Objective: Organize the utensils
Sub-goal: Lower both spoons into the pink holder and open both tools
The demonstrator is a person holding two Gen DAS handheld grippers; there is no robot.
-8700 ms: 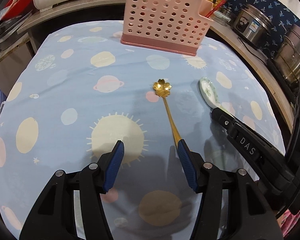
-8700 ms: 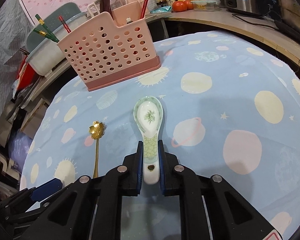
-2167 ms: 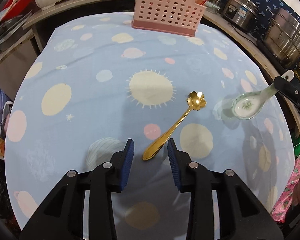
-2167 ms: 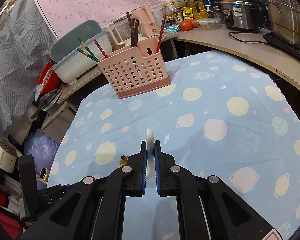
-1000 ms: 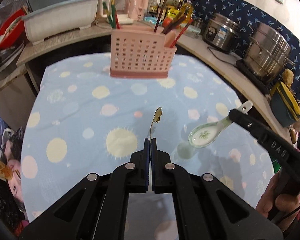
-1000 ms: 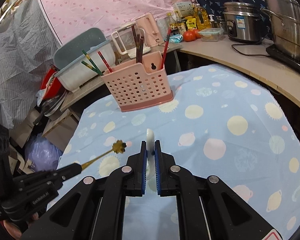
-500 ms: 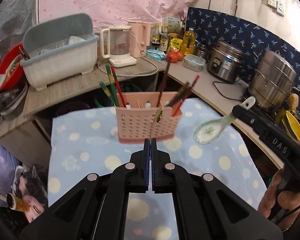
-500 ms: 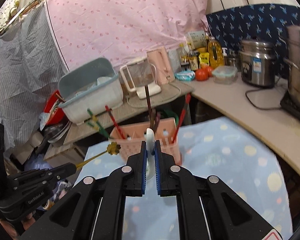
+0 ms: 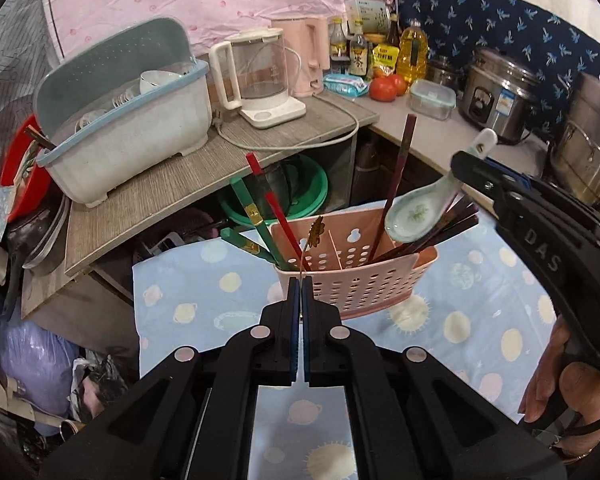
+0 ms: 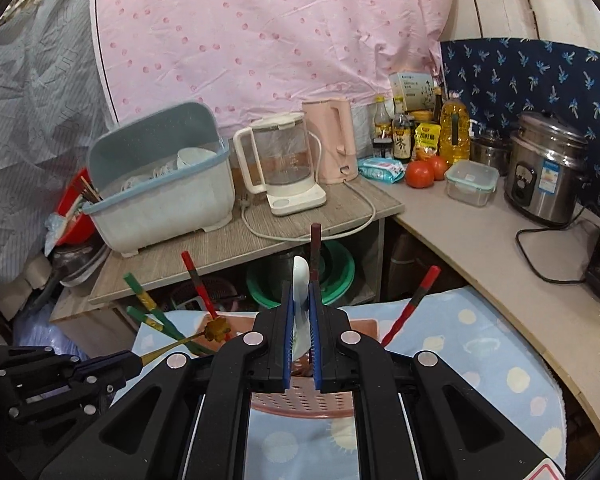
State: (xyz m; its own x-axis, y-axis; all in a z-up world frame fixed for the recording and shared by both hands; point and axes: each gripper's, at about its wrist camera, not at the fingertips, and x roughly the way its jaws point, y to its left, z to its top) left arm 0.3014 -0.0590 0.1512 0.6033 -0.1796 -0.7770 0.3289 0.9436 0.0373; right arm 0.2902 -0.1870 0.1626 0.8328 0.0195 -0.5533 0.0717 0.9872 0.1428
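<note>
My left gripper (image 9: 300,280) is shut on the thin handle of a gold spoon (image 9: 315,232), whose flower-shaped bowl stands up over the left compartment of the pink perforated basket (image 9: 364,284). My right gripper (image 9: 466,164) is shut on the handle of a white-green ceramic spoon (image 9: 414,214), bowl tilted down over the basket's right side. In the right wrist view the ceramic spoon (image 10: 301,280) sits edge-on between the right gripper (image 10: 300,292) pads, with the basket (image 10: 300,400) just below and the gold spoon (image 10: 217,330) held by the left gripper (image 10: 134,360). Several chopsticks (image 9: 274,204) lean in the basket.
The basket stands at the far edge of a blue planet-print tablecloth (image 9: 204,292). Behind it is a wooden shelf (image 9: 180,184) with a dish drainer (image 9: 128,132) and a glass kettle (image 9: 260,80). A counter to the right holds a rice cooker (image 9: 500,92) and a steel pot (image 9: 588,152).
Both grippers have risen and come in toward the basket, each still holding its spoon. The basket now sits closer, with both spoon bowls over its open top.
</note>
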